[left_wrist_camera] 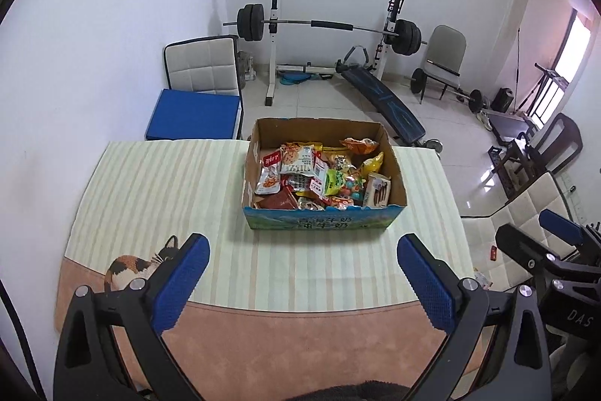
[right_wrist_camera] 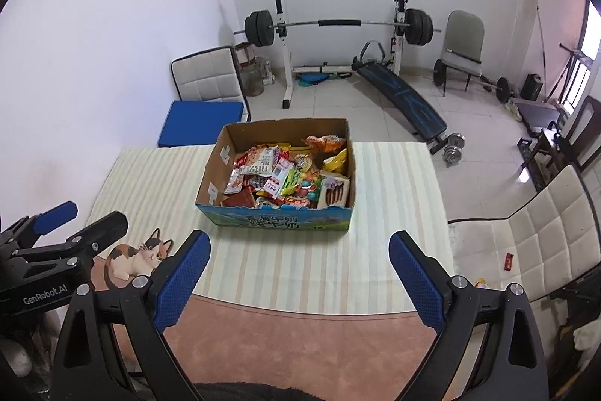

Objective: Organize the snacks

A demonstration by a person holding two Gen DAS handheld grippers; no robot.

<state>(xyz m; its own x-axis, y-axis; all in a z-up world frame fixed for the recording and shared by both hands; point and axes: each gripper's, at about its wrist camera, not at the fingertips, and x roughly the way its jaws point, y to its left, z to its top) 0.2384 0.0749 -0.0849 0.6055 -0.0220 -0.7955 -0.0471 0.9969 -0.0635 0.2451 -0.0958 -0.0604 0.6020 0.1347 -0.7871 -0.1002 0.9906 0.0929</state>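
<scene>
A striped tablecloth (left_wrist_camera: 157, 183) lies bare around the snack box (left_wrist_camera: 319, 222). Left gripper (left_wrist_camera: 302, 267) and right gripper (right_wrist_camera: 298, 264) hover spread apart, empty; "GenRobot.AI" marks one.

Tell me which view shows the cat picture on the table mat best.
The right wrist view: the whole cat picture shows, face included. In the left wrist view the cat picture is partly hidden behind a blue pad of the left tongs.

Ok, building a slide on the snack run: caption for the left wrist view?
Open left gripper above striped tablecloth, facing a cardboard box full of snack packets.
</scene>
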